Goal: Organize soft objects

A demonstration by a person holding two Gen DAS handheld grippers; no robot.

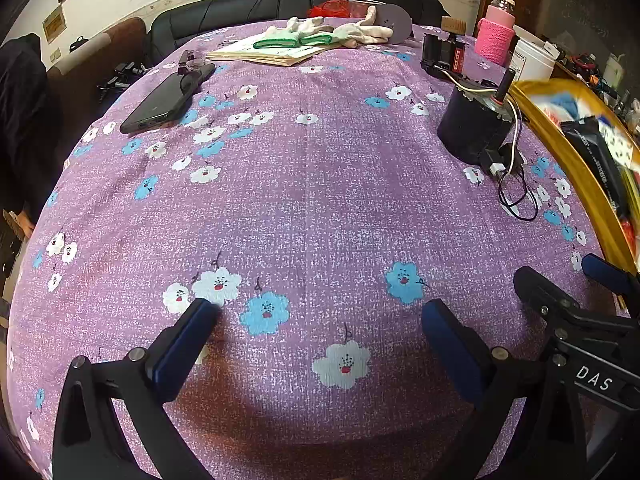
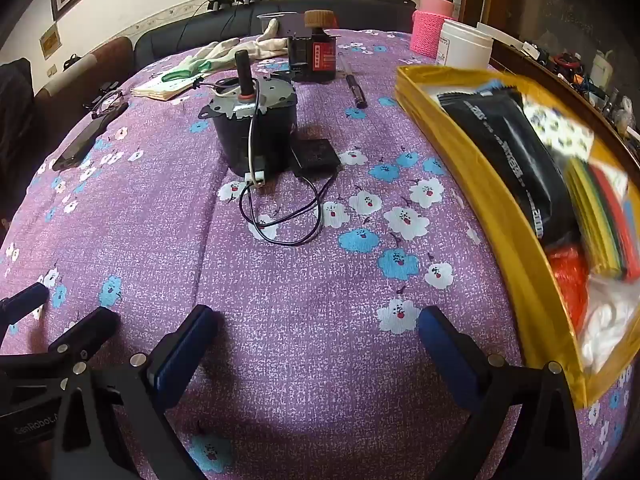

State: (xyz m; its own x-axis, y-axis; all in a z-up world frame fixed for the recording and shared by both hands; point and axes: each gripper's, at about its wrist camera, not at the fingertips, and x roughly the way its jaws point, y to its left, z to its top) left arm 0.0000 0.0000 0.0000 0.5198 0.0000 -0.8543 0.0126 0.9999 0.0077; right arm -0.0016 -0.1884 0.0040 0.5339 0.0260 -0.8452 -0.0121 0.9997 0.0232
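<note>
The gloves point(image 1: 320, 34), white knit with green cuffs, are lying at the far end of the table on a thin paper booklet point(image 1: 266, 53), with a paler pair point(image 1: 366, 30) sprawling just beside them. Nearer, a black cylindrical motor point(image 2: 256, 132) with a metal top plate and an upright shaft is standing on the purple flowered tablecloth point(image 1: 304, 200), its thin black wires looping across the cloth. A black phone point(image 1: 168, 98) is lying flat on the left. On the right, a yellow-rimmed tray point(image 2: 472, 168) is holding a black printed packet, coloured sheets and something orange; the packet's lettering is too blurred to read.

The left gripper point(image 1: 320, 308) is pointing steeply down over bare cloth, its blue-padded fingers standing wide apart with nothing between them. The right gripper point(image 2: 316, 316) is hanging likewise, spread wide and empty, beside the tray. "DAS" is showing on its body in the left view, and "GenRobot" on the left one's in the right view.
</note>
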